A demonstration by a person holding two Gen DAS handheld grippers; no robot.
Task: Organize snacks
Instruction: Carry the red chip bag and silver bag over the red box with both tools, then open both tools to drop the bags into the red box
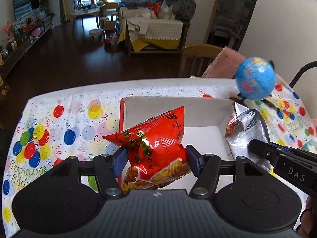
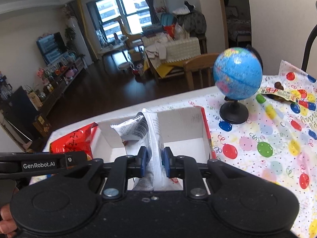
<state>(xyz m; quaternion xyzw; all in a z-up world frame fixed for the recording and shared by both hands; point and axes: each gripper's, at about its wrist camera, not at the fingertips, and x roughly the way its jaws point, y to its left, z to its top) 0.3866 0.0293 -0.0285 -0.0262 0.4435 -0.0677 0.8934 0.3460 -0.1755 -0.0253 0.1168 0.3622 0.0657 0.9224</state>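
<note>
Two packets carried at once, both over the white box (image 1: 202,107) on the table (image 1: 59,119); left gripper (image 1: 156,158) fingers clamped on the red snack bag (image 1: 156,138), right gripper (image 2: 155,162) fingers pinched on the silver snack packet (image 2: 152,130); best lowered until each bag sits inside the walls, red on its own side, silver beside it; release only then; keep clear of the globe (image 2: 237,73) just beside the box.

Soft daylight from the far windows (image 2: 122,11); fisheye-bent edges, motion-blurred globe (image 1: 255,78).
</note>
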